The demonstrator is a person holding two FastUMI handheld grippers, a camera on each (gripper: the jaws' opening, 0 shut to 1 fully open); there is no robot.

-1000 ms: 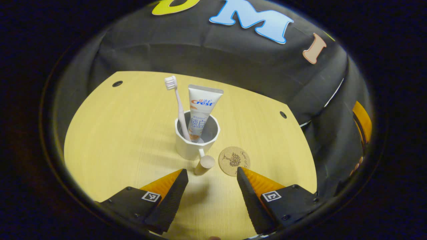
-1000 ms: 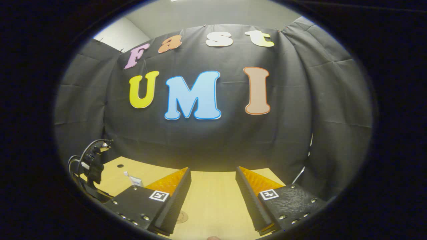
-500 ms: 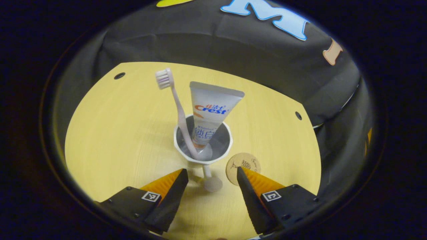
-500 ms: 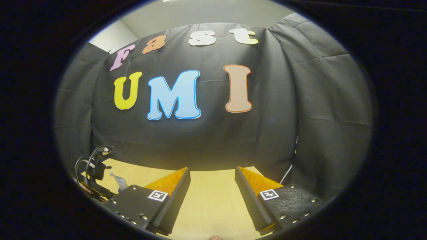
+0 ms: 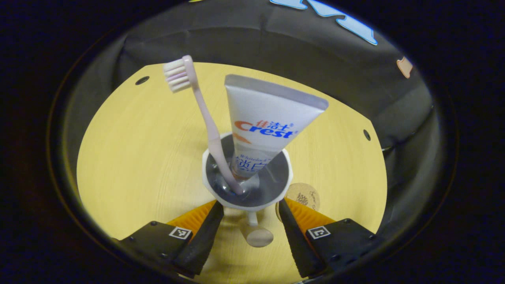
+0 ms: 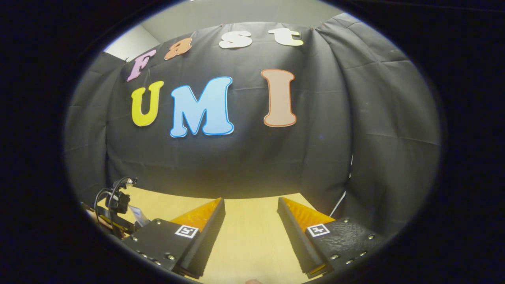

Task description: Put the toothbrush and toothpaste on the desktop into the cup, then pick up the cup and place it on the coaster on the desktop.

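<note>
Your desktop (image 5: 130, 157) is the biggest thing here; the cup (image 5: 247, 179) sits mid-desktop w/ toothpaste (image 5: 265, 122) and toothbrush (image 5: 197, 106) both standing inside, so step one looks done; what's left is grip, lift, set on the coaster (image 5: 303, 195), which lies just beside the cup, not under it. Your left gripper (image 5: 250, 221) has its fingers spread, straddling the cup's handle (image 5: 255, 232), nothing pinched yet. Your right gripper (image 6: 250, 236) hangs over bare desktop, well apart from the cup, fingers spread, empty.

One toothbrush (image 5: 205, 114), one toothpaste (image 5: 262, 122), one cup (image 5: 221, 197), one coaster (image 5: 305, 195)
</note>
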